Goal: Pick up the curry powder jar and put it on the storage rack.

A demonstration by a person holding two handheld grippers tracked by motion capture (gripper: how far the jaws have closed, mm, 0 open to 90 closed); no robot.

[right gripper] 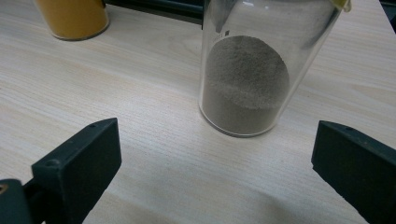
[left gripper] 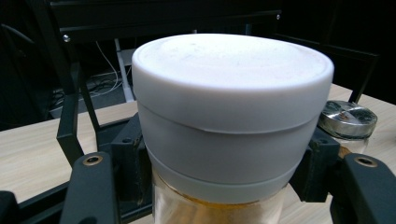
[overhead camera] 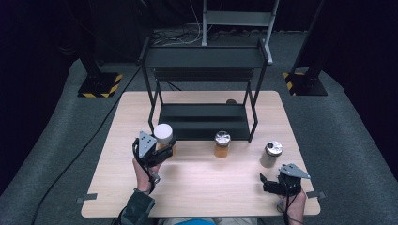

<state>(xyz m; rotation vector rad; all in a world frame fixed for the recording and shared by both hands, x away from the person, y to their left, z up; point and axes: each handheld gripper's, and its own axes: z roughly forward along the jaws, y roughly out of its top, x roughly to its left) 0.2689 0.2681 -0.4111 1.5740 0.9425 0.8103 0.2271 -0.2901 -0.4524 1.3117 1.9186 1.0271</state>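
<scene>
The left forearm reaches forward over the worktop (overhead camera: 202, 187), toward the black rack (overhead camera: 204, 119). The left hand-held gripper (overhead camera: 162, 149) is clamped on a jar (left gripper: 219, 205) with a white lid (left gripper: 231, 79), just in front of the rack. Next comes an orange jar (overhead camera: 221, 145) in the middle. On the right stands a grey jar (right gripper: 245, 79). The right hand-held gripper (overhead camera: 268, 183) rests low near the worktop's front edge, its jaws wide apart, holding nothing, with the grey jar just ahead.
</scene>
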